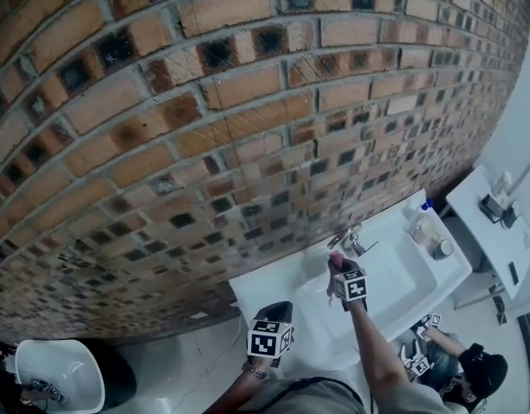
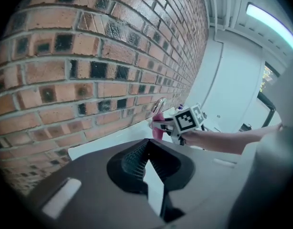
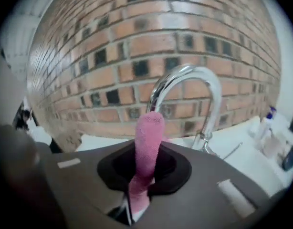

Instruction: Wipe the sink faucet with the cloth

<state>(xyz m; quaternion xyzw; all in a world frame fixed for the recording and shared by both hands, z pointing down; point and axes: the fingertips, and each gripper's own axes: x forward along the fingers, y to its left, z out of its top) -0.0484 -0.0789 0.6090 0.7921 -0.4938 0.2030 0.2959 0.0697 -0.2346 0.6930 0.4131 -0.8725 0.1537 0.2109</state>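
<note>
A chrome arched faucet (image 3: 199,78) rises from the back of the white sink (image 1: 394,287) against the brick wall. My right gripper (image 3: 145,171) is shut on a rolled pink cloth (image 3: 149,136), whose tip stands in front of the spout's rising leg; contact cannot be told. In the head view that right gripper (image 1: 338,270) holds the cloth (image 1: 336,260) just below the faucet (image 1: 349,236). My left gripper (image 1: 275,313) hangs over the sink's near left part, shut with nothing in it. The left gripper view shows its own jaws (image 2: 147,146) and, beyond, the cloth (image 2: 158,127) by the faucet (image 2: 159,104).
Bottles (image 1: 423,224) and a small jar (image 1: 441,248) stand on the sink's right end. A white table (image 1: 494,235) lies further right. Another person (image 1: 476,371) with marker cubes crouches at the bottom right. A second white basin (image 1: 58,373) sits at the bottom left.
</note>
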